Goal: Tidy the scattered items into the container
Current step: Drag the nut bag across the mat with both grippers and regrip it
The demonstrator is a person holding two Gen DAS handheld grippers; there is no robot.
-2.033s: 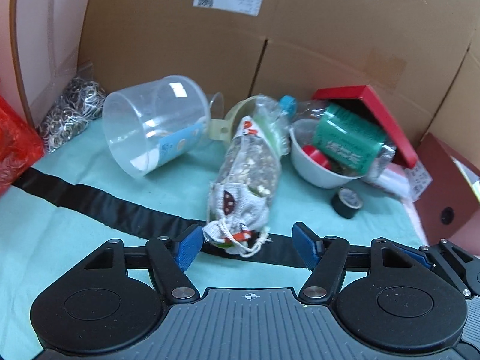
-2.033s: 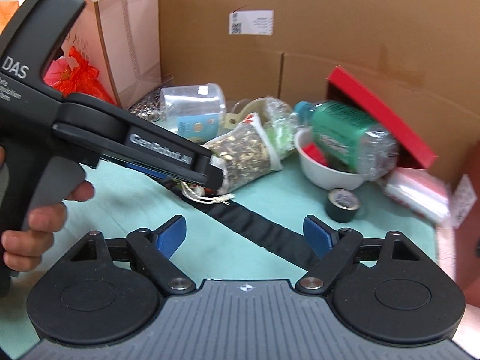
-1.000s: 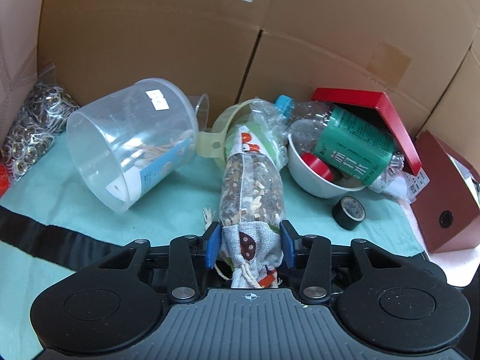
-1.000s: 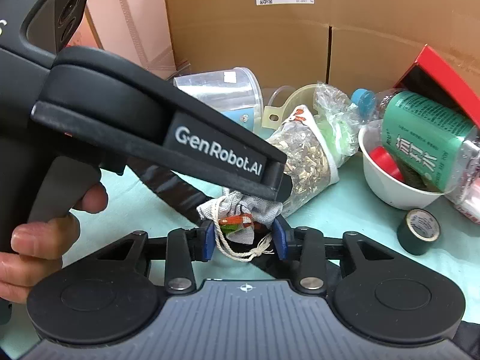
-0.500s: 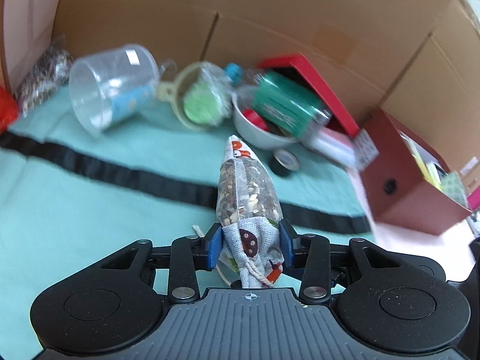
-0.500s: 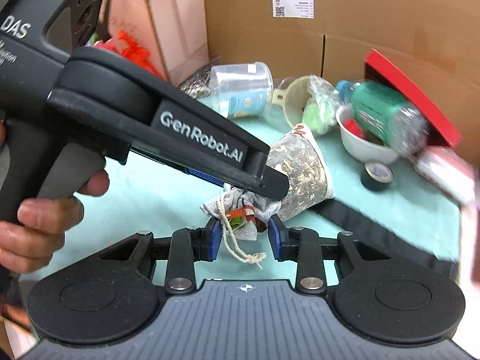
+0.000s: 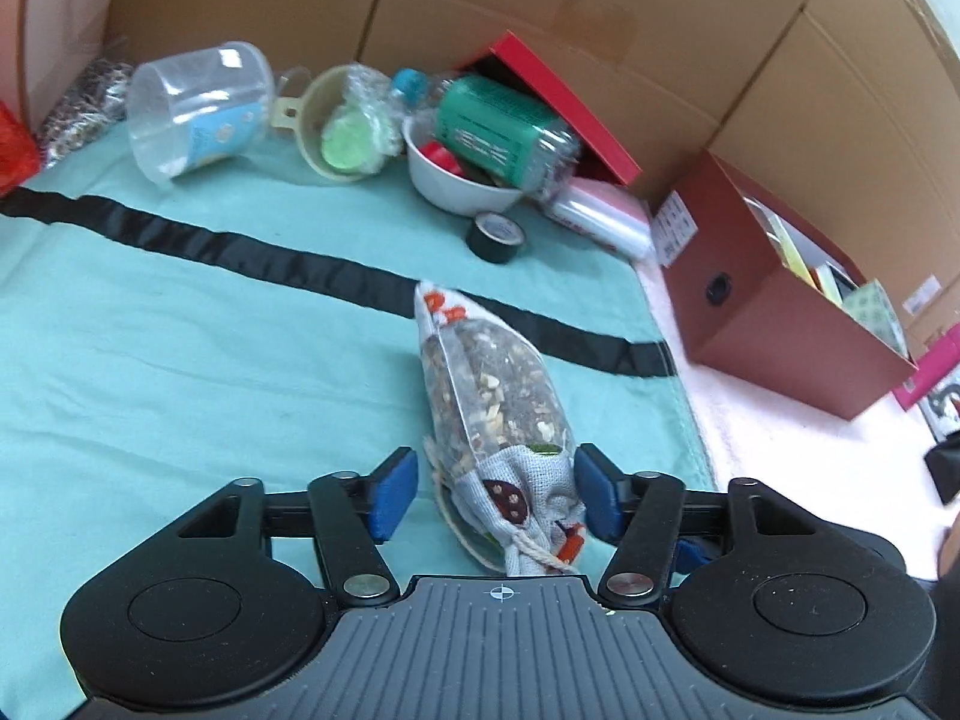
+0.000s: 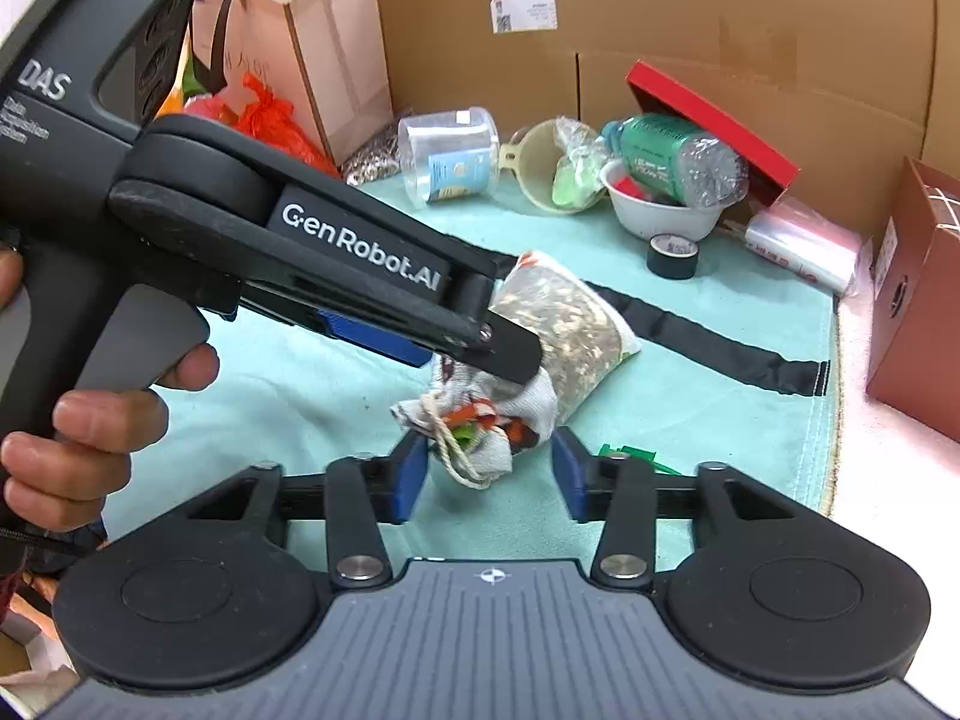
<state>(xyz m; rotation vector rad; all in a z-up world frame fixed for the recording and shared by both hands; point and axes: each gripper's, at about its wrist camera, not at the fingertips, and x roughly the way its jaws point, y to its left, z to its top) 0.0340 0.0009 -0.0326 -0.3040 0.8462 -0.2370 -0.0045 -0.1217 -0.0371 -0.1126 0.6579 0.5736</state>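
Observation:
A drawstring pouch (image 7: 489,396) with a clear window full of dried bits lies on the teal cloth (image 7: 180,330). Its tied cloth end sits between the blue fingers of my left gripper (image 7: 489,495), which is open; the pouch touches the right finger only. In the right wrist view the pouch (image 8: 558,324) lies under the left gripper's body, and its cord end rests between the fingers of my right gripper (image 8: 489,471), also open. The brown-red open box (image 7: 774,300) stands at the right, off the cloth.
At the back lie a clear tub (image 7: 198,108) on its side, a beige funnel (image 7: 342,126), a white bowl (image 7: 456,180) with a green-labelled bottle (image 7: 498,126), a black tape roll (image 7: 497,236), a red lid (image 7: 558,102) and a plastic bag (image 7: 600,213). Cardboard walls surround.
Both grippers were shut on the pouch's cloth end and carried it forward and right, away from the pile. Now both have opened and the pouch rests on the cloth.

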